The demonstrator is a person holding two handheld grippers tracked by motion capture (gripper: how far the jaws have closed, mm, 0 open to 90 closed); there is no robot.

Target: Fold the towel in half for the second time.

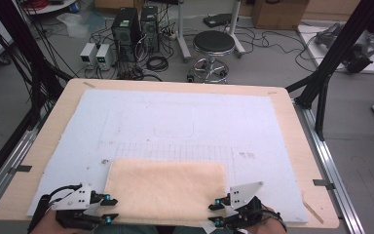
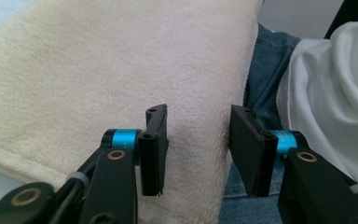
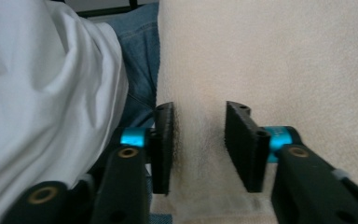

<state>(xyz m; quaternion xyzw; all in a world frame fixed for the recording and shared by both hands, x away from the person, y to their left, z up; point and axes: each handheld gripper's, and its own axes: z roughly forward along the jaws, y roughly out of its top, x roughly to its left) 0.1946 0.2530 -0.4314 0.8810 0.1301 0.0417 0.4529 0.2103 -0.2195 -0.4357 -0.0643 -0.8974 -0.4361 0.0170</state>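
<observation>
A cream towel point(image 1: 165, 187) lies folded flat on the white mat point(image 1: 175, 112), near the table's front edge. My left gripper point(image 1: 109, 208) sits at the towel's near left corner, and my right gripper point(image 1: 215, 211) at its near right corner. In the left gripper view the towel point(image 2: 98, 70) spreads under the left gripper point(image 2: 198, 116), whose jaws stand apart over the towel's near edge without pinching it. The right gripper view shows the right gripper point(image 3: 200, 112) the same way, jaws apart above the towel point(image 3: 270, 56), pads off the cloth.
The mat covers most of the wooden table point(image 1: 292, 126). Beyond the far edge stand a black stool point(image 1: 213, 44) and computer towers point(image 1: 126, 27); a black frame post point(image 1: 331, 63) slants at the right. The person's white shirt point(image 2: 331, 84) and jeans point(image 2: 265, 65) are close behind the towel's near edge.
</observation>
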